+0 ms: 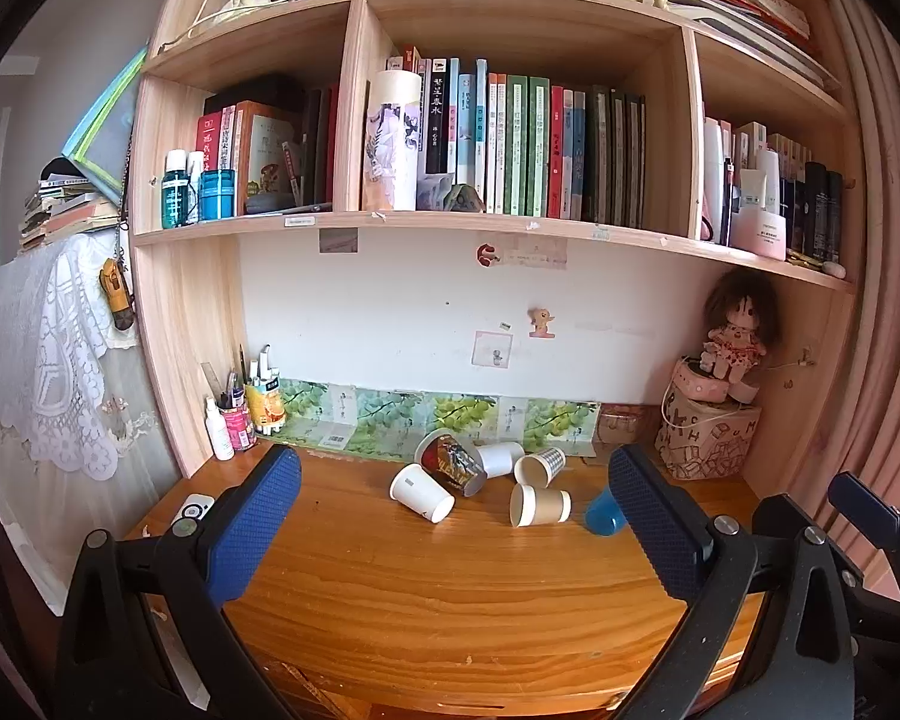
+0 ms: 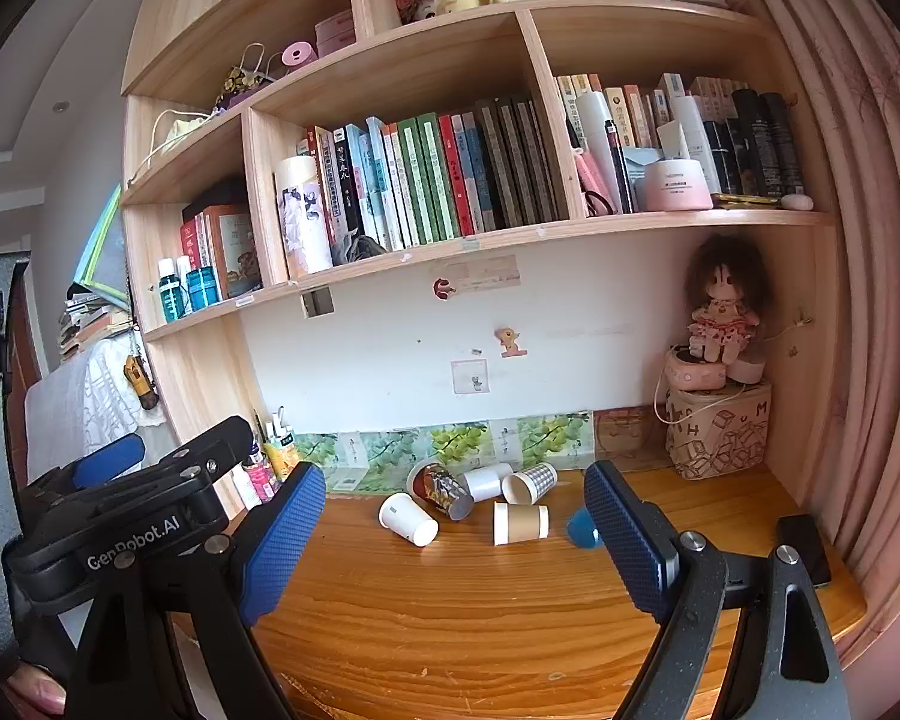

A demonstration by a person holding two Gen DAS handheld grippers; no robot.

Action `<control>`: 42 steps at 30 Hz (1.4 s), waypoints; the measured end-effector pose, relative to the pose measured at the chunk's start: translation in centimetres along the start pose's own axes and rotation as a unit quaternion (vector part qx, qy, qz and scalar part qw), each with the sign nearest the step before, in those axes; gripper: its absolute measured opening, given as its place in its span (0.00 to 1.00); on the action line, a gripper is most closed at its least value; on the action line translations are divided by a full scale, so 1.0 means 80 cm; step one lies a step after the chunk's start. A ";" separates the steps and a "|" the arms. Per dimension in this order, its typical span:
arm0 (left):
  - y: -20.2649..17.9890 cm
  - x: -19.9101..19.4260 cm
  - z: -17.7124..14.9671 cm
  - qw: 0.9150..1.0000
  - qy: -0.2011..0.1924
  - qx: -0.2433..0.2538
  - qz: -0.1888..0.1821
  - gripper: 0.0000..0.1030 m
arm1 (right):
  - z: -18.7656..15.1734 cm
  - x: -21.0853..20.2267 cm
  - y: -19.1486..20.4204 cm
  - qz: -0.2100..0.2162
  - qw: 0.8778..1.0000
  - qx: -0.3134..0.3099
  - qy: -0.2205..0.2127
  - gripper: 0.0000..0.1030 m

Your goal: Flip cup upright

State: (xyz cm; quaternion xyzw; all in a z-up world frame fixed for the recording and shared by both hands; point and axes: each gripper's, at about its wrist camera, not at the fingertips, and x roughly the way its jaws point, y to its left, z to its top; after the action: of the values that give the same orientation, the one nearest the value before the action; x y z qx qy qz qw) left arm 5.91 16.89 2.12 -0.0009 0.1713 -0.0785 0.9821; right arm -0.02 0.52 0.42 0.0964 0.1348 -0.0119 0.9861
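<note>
My left gripper (image 1: 456, 516) and right gripper (image 2: 453, 531) both gape wide with nothing between their blue dimpled pads (image 1: 252, 534). Beyond them, on the glossy wooden worktop (image 1: 450, 600), six cups lie tipped over near the wall: white paper (image 1: 421, 492), ribbed brown (image 1: 540, 505), blue plastic (image 1: 603, 516).

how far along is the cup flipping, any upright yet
Nothing looks done: the white cup, printed cup, second white cup, checked cup, brown-sleeved cup and blue cup all lie on their sides on the desk. Nothing is in hand: the left gripper and right gripper are open, short of the cups. All six flips remain.
</note>
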 end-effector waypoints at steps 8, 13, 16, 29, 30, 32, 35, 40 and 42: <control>0.001 0.003 -0.001 1.000 0.013 -0.005 -0.001 0.99 | -0.002 0.000 0.002 0.000 1.000 0.001 0.004 0.86; 0.001 -0.001 -0.002 1.000 0.018 -0.005 0.008 0.99 | -0.005 0.001 0.000 0.013 1.000 0.007 0.008 0.86; 0.004 -0.007 -0.001 1.000 0.017 -0.006 0.016 0.99 | -0.006 0.000 0.001 0.025 1.000 0.012 0.007 0.86; 0.007 -0.025 -0.004 0.998 0.013 0.002 0.055 0.99 | -0.004 -0.005 0.000 0.056 0.998 0.017 -0.003 0.86; 0.008 -0.026 -0.004 0.998 0.014 0.002 0.058 0.99 | -0.004 -0.004 0.000 0.059 0.998 0.017 -0.002 0.86; 0.011 -0.027 -0.004 0.998 0.016 0.000 0.064 0.99 | -0.005 -0.004 0.002 0.064 0.998 0.015 -0.004 0.86; 0.016 -0.027 -0.007 0.997 0.019 -0.004 0.073 0.99 | -0.004 -0.003 0.003 0.069 0.998 0.010 -0.007 0.86; 0.026 -0.022 -0.009 0.997 0.023 -0.020 0.075 0.99 | -0.004 0.001 0.009 0.074 0.997 -0.002 -0.007 0.86; 0.029 -0.019 -0.010 0.997 0.025 -0.029 0.072 0.99 | -0.002 0.003 0.010 0.072 0.997 -0.010 -0.005 0.86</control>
State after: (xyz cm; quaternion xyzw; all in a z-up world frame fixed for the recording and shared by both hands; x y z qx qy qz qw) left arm 4.61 19.44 1.78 -0.0155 0.1978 -0.0025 0.9801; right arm 0.20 1.37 0.33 0.0958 0.1224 0.0605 0.9860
